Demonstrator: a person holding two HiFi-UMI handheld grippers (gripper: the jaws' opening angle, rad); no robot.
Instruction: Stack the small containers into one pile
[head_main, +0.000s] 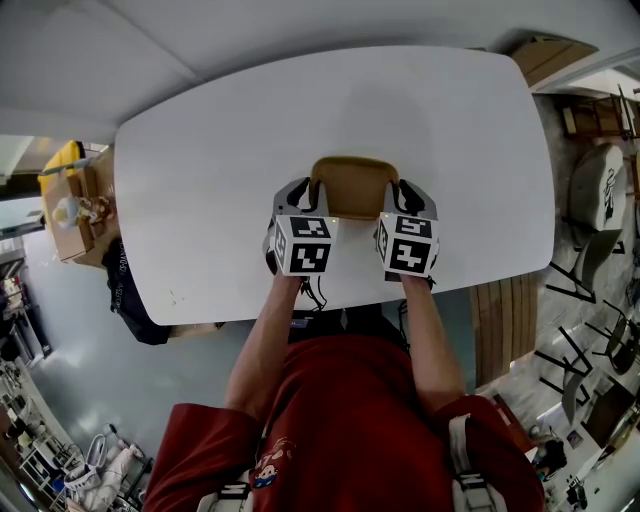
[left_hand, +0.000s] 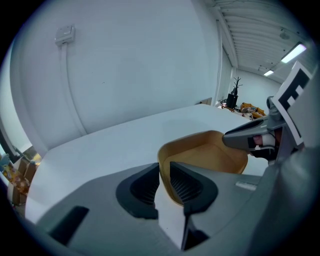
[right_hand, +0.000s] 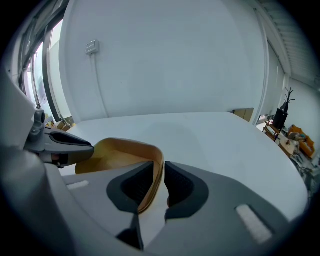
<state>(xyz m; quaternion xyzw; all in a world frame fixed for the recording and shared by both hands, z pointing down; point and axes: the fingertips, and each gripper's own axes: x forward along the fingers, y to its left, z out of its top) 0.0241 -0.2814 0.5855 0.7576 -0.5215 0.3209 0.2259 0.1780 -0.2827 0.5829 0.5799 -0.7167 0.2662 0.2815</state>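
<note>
Head view: left gripper (head_main: 311, 193) and right gripper (head_main: 403, 193) straddle opposite walls of the tan container (head_main: 352, 183), fingers slightly parted.

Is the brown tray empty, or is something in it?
Empty: the brown tray shows only its bare inside in both gripper views.

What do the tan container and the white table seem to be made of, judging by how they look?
The tan container is probably plastic with a matte to slightly satin finish: its wall is thin, evenly coloured and smoothly rounded at the corners. The white table looks like smooth laminate or painted board with a soft sheen; no grain shows. Neither is certain from looks alone.
</note>
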